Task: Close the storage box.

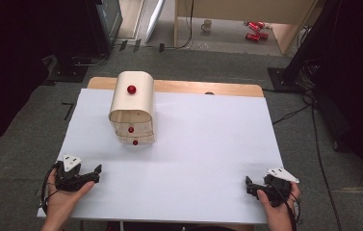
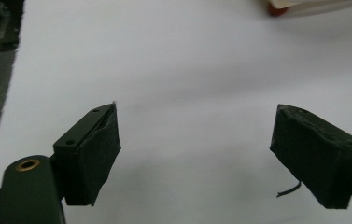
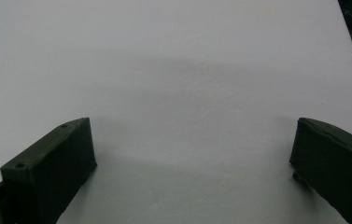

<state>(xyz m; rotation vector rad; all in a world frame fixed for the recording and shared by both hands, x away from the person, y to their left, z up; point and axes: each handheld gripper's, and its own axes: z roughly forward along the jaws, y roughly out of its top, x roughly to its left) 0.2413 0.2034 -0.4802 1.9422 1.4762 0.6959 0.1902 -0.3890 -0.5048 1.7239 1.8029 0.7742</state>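
Note:
A small rounded wooden drawer cabinet (image 1: 132,107) with three red knobs (image 1: 131,89) stands on the white table top (image 1: 208,144), at the back left. Its lower corner and one red knob (image 2: 276,9) show at the top edge of the left gripper view. My left gripper (image 1: 97,173) rests at the front left of the table, open, with nothing between its jaws (image 2: 197,140). My right gripper (image 1: 248,186) lies at the front right, also open and empty (image 3: 192,140). Both are held by hands, well short of the cabinet.
A strip of bare wooden table (image 1: 193,87) shows beyond the white sheet. On the floor behind it stand a mug (image 1: 207,25) and red cans (image 1: 254,30) by a wooden frame. Black stands and cables flank both sides.

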